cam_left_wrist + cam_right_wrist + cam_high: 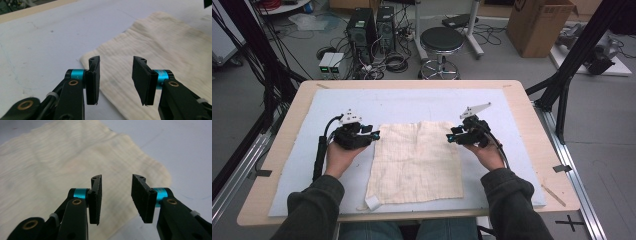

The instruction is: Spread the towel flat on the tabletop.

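One cream cloth lies spread flat on the pale blue mat that covers the wooden tabletop, and two grippers flank its far corners. There is one small white tag at the cloth's near left corner.

The cloth is roughly rectangular. Its slightly longer axis runs from the person's side away toward the far edge of the tabletop, and it sits a little skewed, the near edge wider than the far one.

The left gripper is just to the left of the cloth's far left corner. In the left gripper view, the left gripper has its jaws spread with nothing between them; the cloth lies below and ahead of them, its corner just beyond the left jaw.

The right gripper is just beside the far right corner. In the right gripper view, the right gripper also has its jaws spread and holds nothing; the cloth spreads out under and to the left of the jaws, and its corner ends just past the right jaw.
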A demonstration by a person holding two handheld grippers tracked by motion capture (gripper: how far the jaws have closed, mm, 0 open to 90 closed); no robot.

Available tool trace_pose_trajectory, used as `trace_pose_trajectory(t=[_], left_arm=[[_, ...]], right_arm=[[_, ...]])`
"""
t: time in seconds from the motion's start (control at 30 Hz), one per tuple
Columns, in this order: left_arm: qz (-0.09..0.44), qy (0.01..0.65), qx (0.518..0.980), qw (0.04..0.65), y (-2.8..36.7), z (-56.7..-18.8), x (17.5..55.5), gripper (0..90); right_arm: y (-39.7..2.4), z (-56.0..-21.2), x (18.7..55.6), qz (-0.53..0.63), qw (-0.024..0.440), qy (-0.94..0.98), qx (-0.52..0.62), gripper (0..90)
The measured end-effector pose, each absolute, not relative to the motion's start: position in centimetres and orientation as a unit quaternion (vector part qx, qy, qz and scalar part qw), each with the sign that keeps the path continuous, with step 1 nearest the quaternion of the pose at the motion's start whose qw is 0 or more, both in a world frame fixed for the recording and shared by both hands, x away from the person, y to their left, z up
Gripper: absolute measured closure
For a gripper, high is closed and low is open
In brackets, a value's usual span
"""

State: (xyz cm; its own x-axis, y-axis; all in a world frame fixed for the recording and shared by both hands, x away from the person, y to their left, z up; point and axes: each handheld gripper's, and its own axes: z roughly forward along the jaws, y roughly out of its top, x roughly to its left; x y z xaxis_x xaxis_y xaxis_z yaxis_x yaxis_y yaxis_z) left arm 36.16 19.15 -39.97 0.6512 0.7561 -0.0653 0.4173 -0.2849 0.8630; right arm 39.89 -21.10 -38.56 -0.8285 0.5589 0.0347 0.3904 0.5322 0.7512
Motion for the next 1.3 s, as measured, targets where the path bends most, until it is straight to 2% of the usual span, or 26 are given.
trace_pose_trajectory(t=[0.17,0.37,0.67,0.77,0.93,1.13,1.17,1.3], left_arm=[[0.169,0.334,0.801,0.467,19.3,-40.0,32.5,55.6],[0.141,0.293,0.821,0.468,19.7,-41.4,28.1,52.4],[0.104,0.255,0.853,0.443,19.7,-43.5,26.2,48.5],[0.084,0.248,0.869,0.421,19.5,-44.3,26.2,52.4],[0.100,0.243,0.870,0.417,19.6,-44.4,26.1,62.7],[0.118,0.239,0.871,0.413,19.5,-44.4,26.0,85.3],[0.118,0.238,0.872,0.411,19.5,-44.4,26.0,87.1],[0.120,0.235,0.874,0.409,19.5,-44.3,25.8,88.5]], right_arm=[[-21.2,-38.7,36.4,0.416,0.099,0.872,0.239,57.7],[-22.0,-40.3,32.3,0.432,0.068,0.877,0.197,56.9],[-22.2,-42.9,30.3,0.397,0.034,0.903,0.162,56.3],[-22.2,-43.1,30.0,0.384,0.032,0.910,0.155,57.3],[-21.7,-43.6,29.8,0.360,0.045,0.920,0.146,63.6],[-21.7,-43.7,30.0,0.367,0.028,0.918,0.145,83.1],[-21.7,-43.7,30.0,0.366,0.021,0.919,0.146,86.3],[-21.8,-43.6,29.9,0.366,0.019,0.919,0.147,87.9]])
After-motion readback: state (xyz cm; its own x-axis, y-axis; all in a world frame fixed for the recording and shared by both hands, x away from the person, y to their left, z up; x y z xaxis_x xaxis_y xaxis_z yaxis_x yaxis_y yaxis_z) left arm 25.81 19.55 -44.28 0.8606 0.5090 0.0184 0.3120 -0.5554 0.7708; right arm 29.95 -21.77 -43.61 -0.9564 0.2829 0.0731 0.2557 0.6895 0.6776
